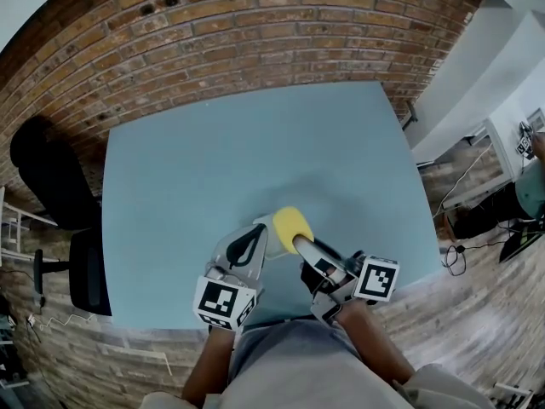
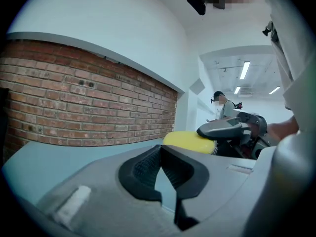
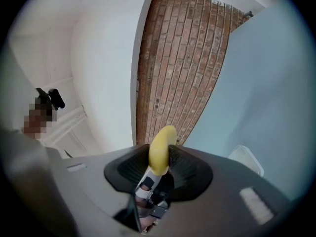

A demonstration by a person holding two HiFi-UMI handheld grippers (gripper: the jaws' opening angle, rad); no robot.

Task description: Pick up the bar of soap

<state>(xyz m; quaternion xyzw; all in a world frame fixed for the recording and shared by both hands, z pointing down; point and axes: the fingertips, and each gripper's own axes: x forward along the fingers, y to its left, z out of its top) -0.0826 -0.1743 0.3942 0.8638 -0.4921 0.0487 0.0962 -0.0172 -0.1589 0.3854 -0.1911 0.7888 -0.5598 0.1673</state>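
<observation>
Yellow soap (image 1: 292, 226) | clamped in right hand-held gripper (image 3: 161, 154) | left hand-held gripper (image 2: 160, 148) closed

One bar of soap (image 1: 292, 225), two grippers: left gripper (image 1: 249, 242) and right gripper (image 1: 301, 243), one table (image 1: 213, 156), one chair (image 1: 53, 186)

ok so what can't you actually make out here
- Head view: the near end of the bar of soap is hidden in the right gripper; whether it touches the table cannot be told.
- Right gripper view: the pale object is small and blurred; in the head view the left gripper partly covers it.
- Left gripper view: the background person is too small for detail.
</observation>
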